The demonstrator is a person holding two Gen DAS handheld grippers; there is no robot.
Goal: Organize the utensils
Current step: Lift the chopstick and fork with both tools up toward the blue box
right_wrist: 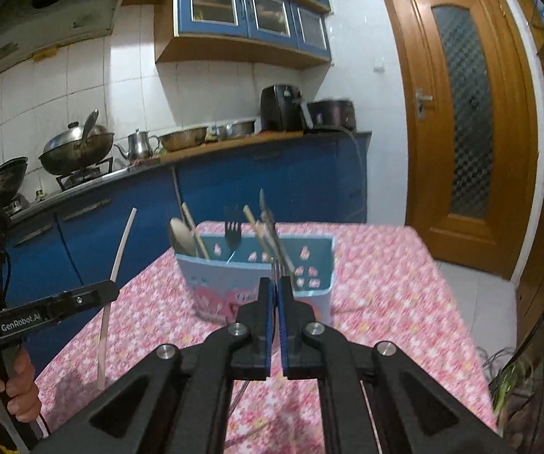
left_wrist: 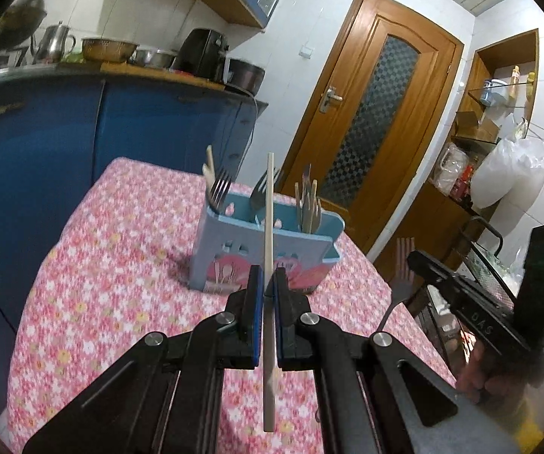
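— While both hover short of the holder [left_wrist: 262, 242], what's gripped?
— Left gripper [left_wrist: 268, 283] clamps a chopstick [left_wrist: 269, 227] upright; right gripper [right_wrist: 275, 287] pinches a fork [right_wrist: 278, 266], its handle hidden below the jaws.

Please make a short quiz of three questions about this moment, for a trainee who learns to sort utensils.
1. True or false: the left gripper is shut on a chopstick.
2. What does the right gripper hold? A) a spoon B) a fork C) nothing
3. Fill in: the blue utensil holder stands on a table with a ____ flowered cloth.

Key: 1 true; 2 B; 3 pink.
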